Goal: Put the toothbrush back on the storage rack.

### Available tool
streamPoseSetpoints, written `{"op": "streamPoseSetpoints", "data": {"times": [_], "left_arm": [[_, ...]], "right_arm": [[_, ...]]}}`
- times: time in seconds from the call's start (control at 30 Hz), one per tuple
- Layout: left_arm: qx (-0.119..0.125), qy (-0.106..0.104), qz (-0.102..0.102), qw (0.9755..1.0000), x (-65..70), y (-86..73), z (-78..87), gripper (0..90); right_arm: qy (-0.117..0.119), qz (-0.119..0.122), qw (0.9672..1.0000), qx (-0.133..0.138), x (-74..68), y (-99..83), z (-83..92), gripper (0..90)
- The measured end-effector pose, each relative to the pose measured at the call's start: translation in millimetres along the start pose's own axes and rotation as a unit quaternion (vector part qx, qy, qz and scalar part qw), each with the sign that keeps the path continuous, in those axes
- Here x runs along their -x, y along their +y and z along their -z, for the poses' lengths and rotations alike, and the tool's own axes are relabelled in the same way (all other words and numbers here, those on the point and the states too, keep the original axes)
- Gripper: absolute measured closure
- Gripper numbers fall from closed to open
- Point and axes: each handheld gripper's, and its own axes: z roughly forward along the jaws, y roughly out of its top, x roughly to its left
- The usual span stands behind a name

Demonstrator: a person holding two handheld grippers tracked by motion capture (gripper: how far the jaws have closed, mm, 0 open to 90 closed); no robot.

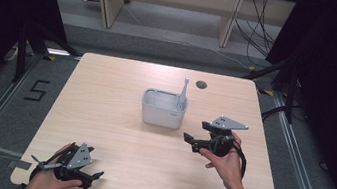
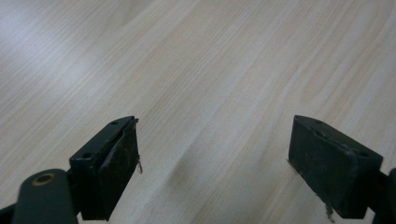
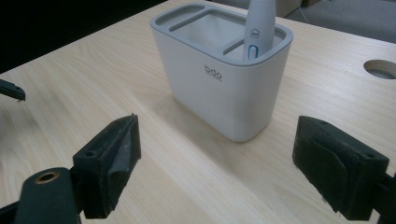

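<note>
A white holder with a grey rim [image 1: 163,109] [image 3: 224,79] stands upright at the middle of the wooden table [image 1: 116,92]. An electric toothbrush [image 1: 182,94] [image 3: 256,28] stands upright in its right-hand compartment; the other compartments look empty. My right gripper [image 1: 189,142] [image 3: 217,123] hovers just right of the holder, pointing at it, open with nothing between its jaws. My left gripper [image 1: 95,178] [image 2: 215,126] rests low at the table's front left corner, open over bare wood.
A round cable hole [image 1: 201,85] [image 3: 380,68] lies in the table behind the holder. The table's front edge runs close under my left hand [image 1: 44,182]. Dark curtains and desk legs stand beyond the far edge.
</note>
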Motion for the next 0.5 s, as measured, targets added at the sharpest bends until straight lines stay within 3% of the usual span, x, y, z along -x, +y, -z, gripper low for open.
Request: {"op": "streamPoseSetpoints", "data": {"times": [0.07, 0.13, 0.27, 0.3, 0.33, 0.37, 0.47, 0.5], "left_arm": [[0.000, 0.000, 0.001, 1.0000, 0.0, 0.0, 0.0, 15.6], [0.000, 0.001, 0.000, 1.0000, 0.0, 0.0, 0.0, 15.7], [0.000, 0.001, 0.000, 1.0000, 0.0, 0.0, 0.1, 15.7], [0.000, 0.000, 0.000, 1.0000, 0.0, 0.0, 0.1, 15.6], [0.000, 0.000, 0.000, 1.0000, 0.0, 0.0, 0.0, 15.6], [0.000, 0.000, 0.000, 1.0000, -0.1, 0.0, -0.1, 15.6], [0.000, 0.001, 0.000, 1.0000, 0.2, 0.0, 0.0, 15.6], [0.000, 0.001, 0.000, 1.0000, 0.2, 0.0, -0.1, 15.6]], "right_arm": [[-0.008, -0.011, 0.9999, -0.003, -2.9, -1.6, 1.9, 16.1], [-0.002, -0.004, 1.0000, -0.003, -2.9, -3.3, 1.4, 16.1], [-0.002, -0.013, 0.9999, -0.010, -6.0, -6.4, 2.4, 16.1], [-0.006, 0.000, 1.0000, -0.001, -4.3, -7.2, 1.7, 16.1], [0.001, -0.013, 0.9999, -0.009, -6.4, -8.2, 2.3, 16.1], [-0.006, -0.002, 1.0000, -0.007, -5.0, -8.6, 3.8, 16.1], [-0.001, -0.010, 0.9999, -0.011, -6.5, -11.1, 4.2, 16.1], [0.002, -0.002, 1.0000, -0.009, -5.5, -11.9, 4.2, 16.2]]}}
